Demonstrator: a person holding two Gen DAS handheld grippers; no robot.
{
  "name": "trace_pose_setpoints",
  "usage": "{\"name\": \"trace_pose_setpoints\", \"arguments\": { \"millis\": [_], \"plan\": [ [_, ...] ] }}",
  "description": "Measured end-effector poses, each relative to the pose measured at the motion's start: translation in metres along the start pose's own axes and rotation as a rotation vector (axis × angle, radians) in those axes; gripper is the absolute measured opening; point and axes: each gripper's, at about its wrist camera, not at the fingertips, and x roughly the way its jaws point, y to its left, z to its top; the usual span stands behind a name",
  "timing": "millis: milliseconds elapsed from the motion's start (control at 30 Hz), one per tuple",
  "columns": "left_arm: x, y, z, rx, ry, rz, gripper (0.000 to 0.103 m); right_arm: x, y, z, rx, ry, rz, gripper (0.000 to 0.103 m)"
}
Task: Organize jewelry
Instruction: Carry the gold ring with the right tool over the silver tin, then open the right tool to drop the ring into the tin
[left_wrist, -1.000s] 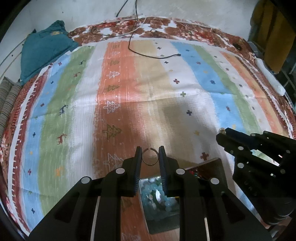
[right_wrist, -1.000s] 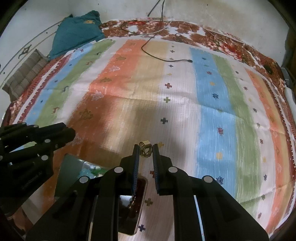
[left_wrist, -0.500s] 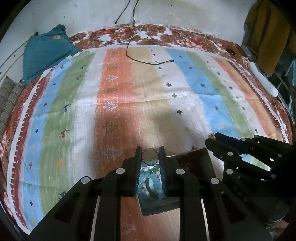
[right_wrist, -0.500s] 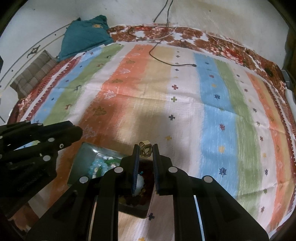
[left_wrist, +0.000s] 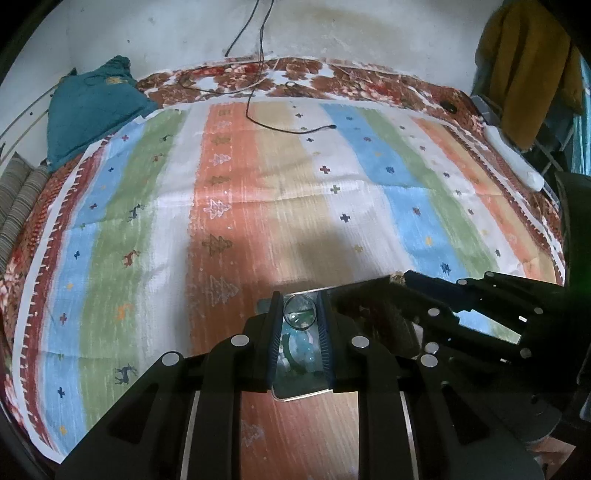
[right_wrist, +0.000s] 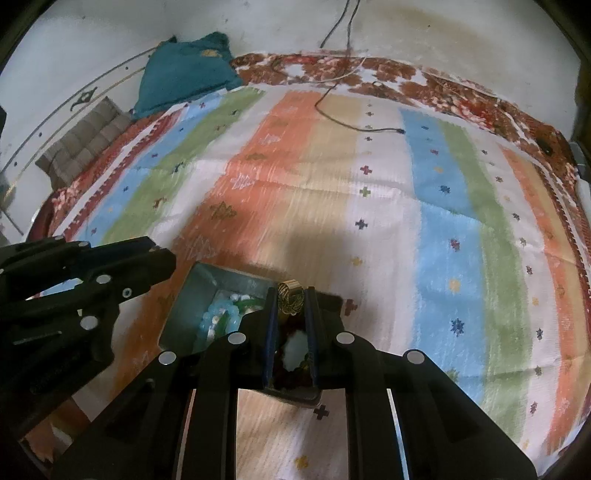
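My left gripper is shut on a thin silver ring and holds it above the left compartment of an open jewelry box, where pale blue and green beads lie. My right gripper is shut on a gold ring above the box's right, dark compartment, which holds a white piece. In the right wrist view the beads lie in the box's left compartment. The right gripper also shows in the left wrist view, and the left gripper in the right wrist view.
The box sits on a striped cloth spread over a bed. A black cable lies at the far side, a teal pillow at the far left. Hanging clothes and a white power strip are at the right.
Both grippers have moved back over the open box, each still holding its ring. More of the far wall and bed shows now.
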Motion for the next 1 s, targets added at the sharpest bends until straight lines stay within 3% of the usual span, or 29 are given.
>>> {"name": "trace_pose_setpoints", "arguments": {
  "millis": [133,200,267,400,667,767,1000],
  "plan": [
    [0.000,0.004,0.000,-0.020,0.000,0.004,0.020,-0.003,0.000,-0.002,0.000,-0.005,-0.012,0.016],
    [-0.002,0.005,0.000,-0.028,-0.003,-0.001,0.026,-0.005,-0.002,-0.003,0.004,-0.004,-0.013,0.017],
    [-0.003,0.007,0.000,-0.038,-0.008,-0.003,0.027,-0.009,-0.004,-0.006,0.010,-0.012,-0.021,0.026],
    [-0.008,0.009,-0.004,-0.049,-0.011,-0.003,0.030,-0.017,-0.007,-0.010,0.021,-0.028,-0.012,0.031],
    [-0.018,0.015,-0.014,-0.070,-0.028,0.000,0.031,-0.009,-0.004,-0.006,0.006,-0.015,-0.001,0.032],
    [-0.020,0.018,-0.016,-0.080,-0.025,0.000,0.031,-0.017,-0.006,-0.009,0.014,-0.030,0.012,0.042],
    [-0.029,0.012,-0.026,-0.050,-0.033,-0.005,0.033,-0.042,-0.015,-0.022,0.063,-0.072,0.029,0.048]
  ]
}}
